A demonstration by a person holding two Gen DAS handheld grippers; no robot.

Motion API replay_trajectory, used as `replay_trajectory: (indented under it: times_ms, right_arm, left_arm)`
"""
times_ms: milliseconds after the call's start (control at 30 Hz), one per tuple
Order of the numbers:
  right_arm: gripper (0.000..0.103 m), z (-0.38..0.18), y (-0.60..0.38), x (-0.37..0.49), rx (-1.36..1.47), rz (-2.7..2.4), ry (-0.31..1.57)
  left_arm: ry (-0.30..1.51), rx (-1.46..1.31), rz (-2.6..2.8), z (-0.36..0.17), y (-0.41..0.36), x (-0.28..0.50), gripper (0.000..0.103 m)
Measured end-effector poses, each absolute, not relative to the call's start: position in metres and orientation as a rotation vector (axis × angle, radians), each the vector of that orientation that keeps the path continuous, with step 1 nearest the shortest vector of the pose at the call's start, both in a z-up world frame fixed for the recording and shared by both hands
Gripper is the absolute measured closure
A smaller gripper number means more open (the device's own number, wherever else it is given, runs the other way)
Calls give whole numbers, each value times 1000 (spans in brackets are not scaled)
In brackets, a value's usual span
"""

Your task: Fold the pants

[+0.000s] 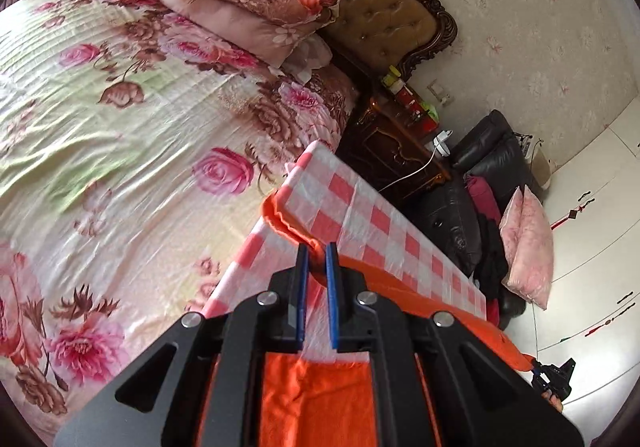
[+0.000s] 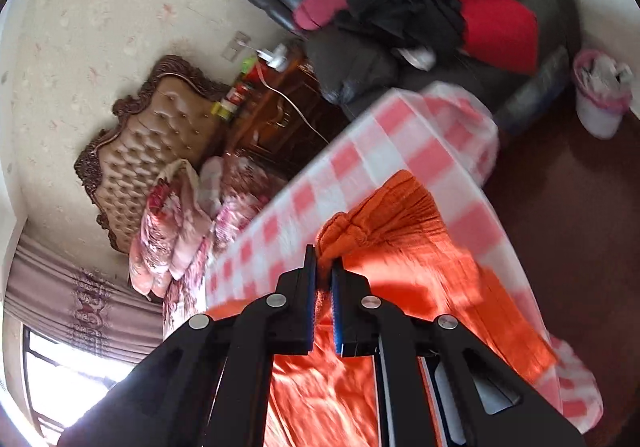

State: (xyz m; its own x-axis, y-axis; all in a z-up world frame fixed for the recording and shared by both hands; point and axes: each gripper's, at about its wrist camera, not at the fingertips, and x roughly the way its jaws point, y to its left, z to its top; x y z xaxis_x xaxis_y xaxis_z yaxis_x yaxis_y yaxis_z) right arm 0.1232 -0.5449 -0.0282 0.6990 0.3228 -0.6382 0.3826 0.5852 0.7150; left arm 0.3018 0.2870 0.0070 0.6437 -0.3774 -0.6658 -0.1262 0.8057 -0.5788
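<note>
- Both grippers pinch the orange pants over a desk draped in a pink-and-white check cloth: the left gripper has its fingers nearly closed on a bunched edge of the fabric
- The right gripper likewise has its fingers almost together on the gathered waistband just ahead of their tips
- The garment lies beneath and ahead of both pairs of fingers, a strip of it lifted off the desk; no finished fold shows, so the fold looks barely begun, with the carry-over and smoothing left
- Beyond the left fingers lies a floral bed with stacked pillows; beyond the right fingers, a black sofa piled with clothes and a lined bin well apart
- Nothing on the desk blocks the fold
</note>
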Motion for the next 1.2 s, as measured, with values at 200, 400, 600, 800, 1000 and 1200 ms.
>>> replay_trajectory:
  times_ms: [200,400,600,800,1000,1200]
  right_arm:
    - [95,-61,-544,53,914,-78,873]
    - [95,-150,-541,15,915,-188,1063]
    - [96,-122,-533,4,876,-186,1010]
    - [96,-142,-527,-12,814,-238,1083]
    - [96,-141,-518,-5,719,-244,1112]
    - [96,-144,-499,0,525,-309,1168]
  left_arm:
    - [870,-680,-184,-39,312,193,95]
    - [1032,-781,-110,-151,324,122,95]
    - [949,-792,-121,-124,329,114,95]
    - [1045,-802,-73,-158,323,105,95]
    - [1024,-779,-74,-154,324,112,95]
    - [1010,-711,-80,-138,316,116,95]
